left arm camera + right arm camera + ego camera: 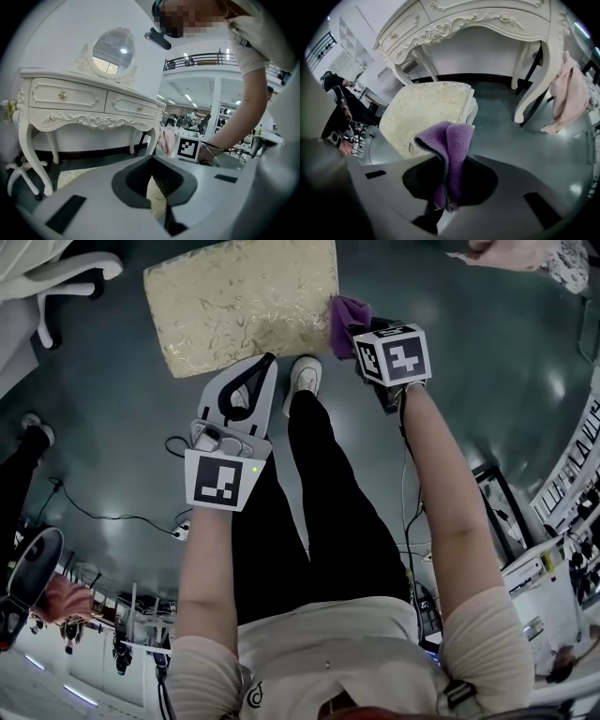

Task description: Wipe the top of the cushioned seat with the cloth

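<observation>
- Cloth [450, 140], purple and fleecy, is clamped in a fold between the jaws of your right tool [446, 197], with its free end sticking out past the tips.
- Your right tool holds it by the near right corner of the cushioned seat [244, 301], a cream top with a gold leaf pattern. Contact with the fabric cannot be made out.
- Your left tool [265, 362] points at the seat's near edge, jaws narrow, tips meeting, gripping nothing.
- A white carved dressing table [84, 101] stands beyond the seat on the grey floor [112, 427].

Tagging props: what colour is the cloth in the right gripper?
Purple cloth; clearest in the right gripper view.
</observation>
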{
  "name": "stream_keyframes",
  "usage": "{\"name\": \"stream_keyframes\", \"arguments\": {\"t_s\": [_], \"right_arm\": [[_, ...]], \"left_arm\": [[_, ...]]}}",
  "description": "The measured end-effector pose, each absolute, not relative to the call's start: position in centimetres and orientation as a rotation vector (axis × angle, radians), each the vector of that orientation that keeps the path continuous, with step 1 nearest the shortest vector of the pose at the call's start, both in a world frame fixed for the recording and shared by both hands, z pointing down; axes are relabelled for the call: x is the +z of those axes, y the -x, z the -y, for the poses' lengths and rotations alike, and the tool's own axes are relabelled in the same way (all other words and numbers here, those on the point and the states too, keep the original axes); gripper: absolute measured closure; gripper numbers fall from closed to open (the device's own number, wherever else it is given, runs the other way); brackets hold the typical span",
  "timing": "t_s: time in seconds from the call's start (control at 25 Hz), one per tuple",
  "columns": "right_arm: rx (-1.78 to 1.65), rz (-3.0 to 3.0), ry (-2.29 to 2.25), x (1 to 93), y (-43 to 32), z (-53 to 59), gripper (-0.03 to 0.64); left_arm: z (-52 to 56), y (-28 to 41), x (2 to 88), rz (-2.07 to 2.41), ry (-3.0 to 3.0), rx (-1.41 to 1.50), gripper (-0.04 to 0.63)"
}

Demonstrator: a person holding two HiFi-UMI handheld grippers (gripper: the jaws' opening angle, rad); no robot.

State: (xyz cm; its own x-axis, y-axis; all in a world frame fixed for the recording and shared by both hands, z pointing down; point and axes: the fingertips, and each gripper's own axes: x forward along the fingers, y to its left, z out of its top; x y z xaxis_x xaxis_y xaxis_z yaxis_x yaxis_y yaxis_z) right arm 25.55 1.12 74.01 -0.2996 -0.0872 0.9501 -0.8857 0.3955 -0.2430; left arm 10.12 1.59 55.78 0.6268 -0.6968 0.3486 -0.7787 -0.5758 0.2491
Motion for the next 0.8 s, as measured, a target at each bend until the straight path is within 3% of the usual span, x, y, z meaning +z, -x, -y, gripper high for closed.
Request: {"name": "stream_keyframes", "arguments": {"t_s": [0.4, 0.8], "right_arm": [[0.858, 1.869, -0.945, 64.4, -20.5, 1.4, 0.54], [0.662, 2.164, -1.013, 48.4, -12.2, 2.9, 0.538]], "left_arm": [[-1.1, -7.6, 50.1, 1.102, -2.559, 0.318, 0.581], [1.0, 0.7, 37.5, 1.356, -2.552, 0.195, 0.581]]}}
